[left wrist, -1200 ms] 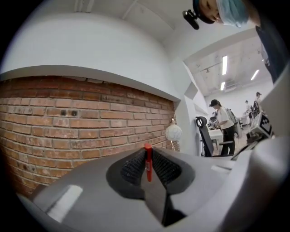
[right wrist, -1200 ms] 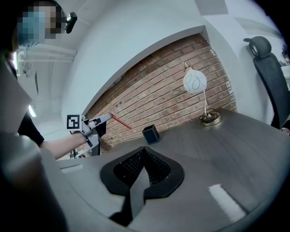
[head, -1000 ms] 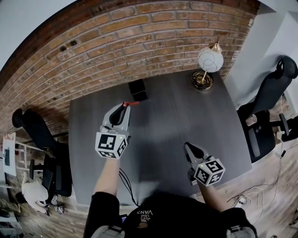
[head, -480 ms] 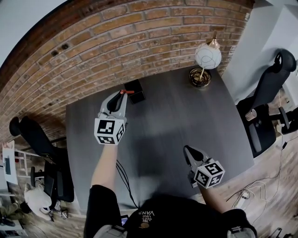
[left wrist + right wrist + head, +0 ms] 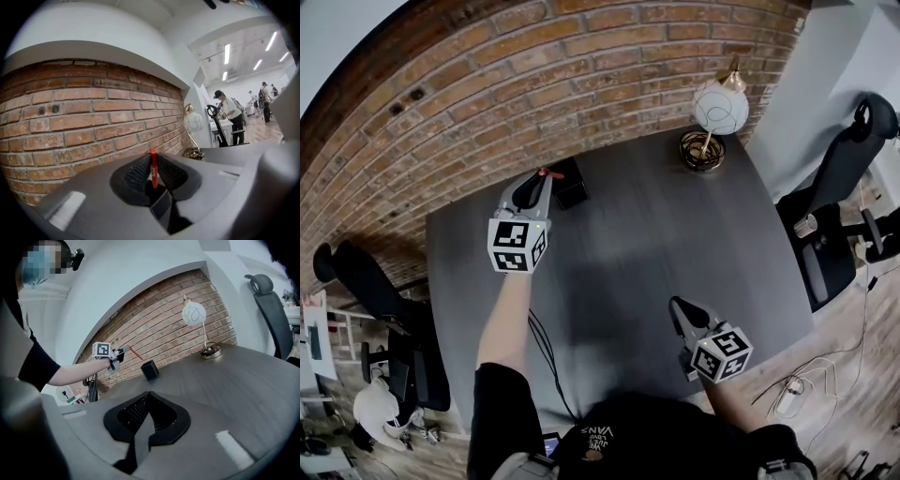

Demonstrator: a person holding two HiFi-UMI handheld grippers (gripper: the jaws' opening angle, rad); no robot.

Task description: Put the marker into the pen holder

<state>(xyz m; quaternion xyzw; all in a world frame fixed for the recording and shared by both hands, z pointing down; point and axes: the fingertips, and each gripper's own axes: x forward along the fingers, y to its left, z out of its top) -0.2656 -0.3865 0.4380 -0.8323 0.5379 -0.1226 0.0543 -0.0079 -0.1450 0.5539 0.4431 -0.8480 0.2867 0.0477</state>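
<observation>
Left hand-held gripper pinching one marker, right hand-held gripper closed, one pen holder

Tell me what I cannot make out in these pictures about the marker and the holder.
Inside of the holder: head view, too small and dark; the right gripper view shows only its outer walls.
Lower end of the marker: left gripper view, hidden between the shut left tongs.
Height of the marker above the holder: head view, the steep downward look hides it.
</observation>
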